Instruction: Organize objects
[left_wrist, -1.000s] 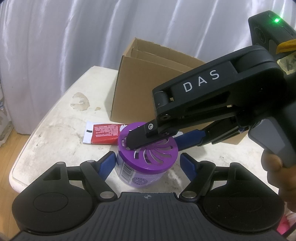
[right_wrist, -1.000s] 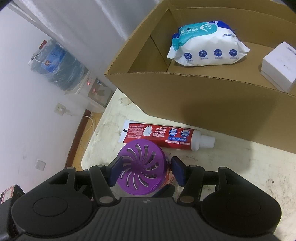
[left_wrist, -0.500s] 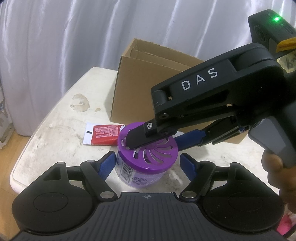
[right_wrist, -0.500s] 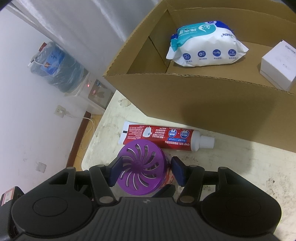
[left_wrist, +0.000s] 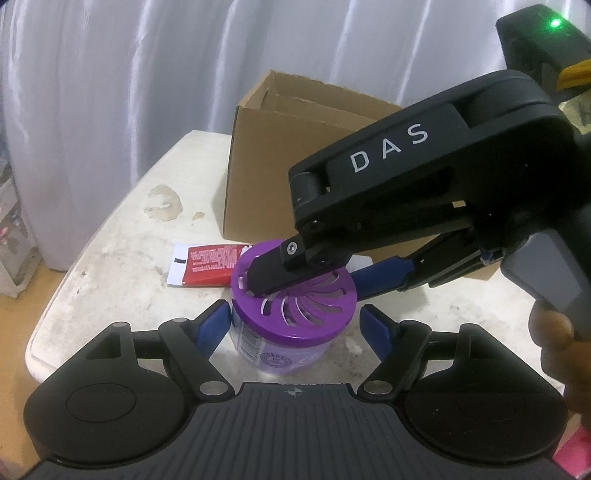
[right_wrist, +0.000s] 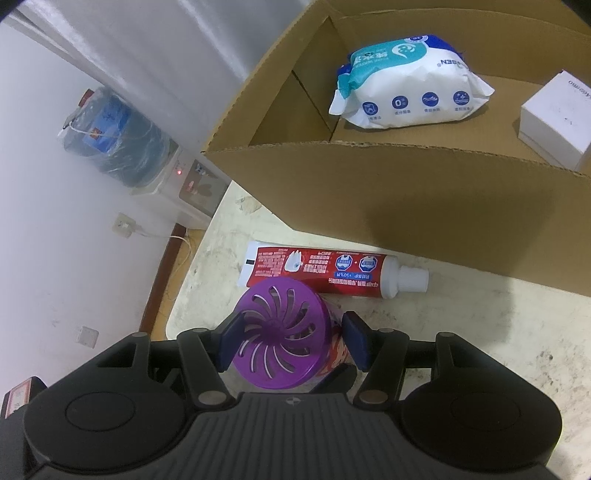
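Little has changed over the last second: the purple-lidded round air-freshener jar (left_wrist: 293, 314) still stands on the white table (left_wrist: 110, 258), just near of the red toothpaste tube (right_wrist: 332, 271) and the brown cardboard box (right_wrist: 424, 206), so it is not yet lifted. The right gripper (right_wrist: 291, 341) reaches down with its pads bracketing the lid; whether they are pinching it is unclear. The left gripper (left_wrist: 295, 328) stays spread around the jar, not touching.

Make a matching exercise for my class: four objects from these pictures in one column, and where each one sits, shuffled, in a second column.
Objects:
1. wipes pack
2. toothpaste tube
3. purple-lidded jar
4. white box

Places:
A. lying on the table in front of the cardboard box
B. inside the box, at its right side
C. between the right gripper's fingers
D. inside the box, near its left end

Pairs: 1-D, 2-A, 3-C, 4-B
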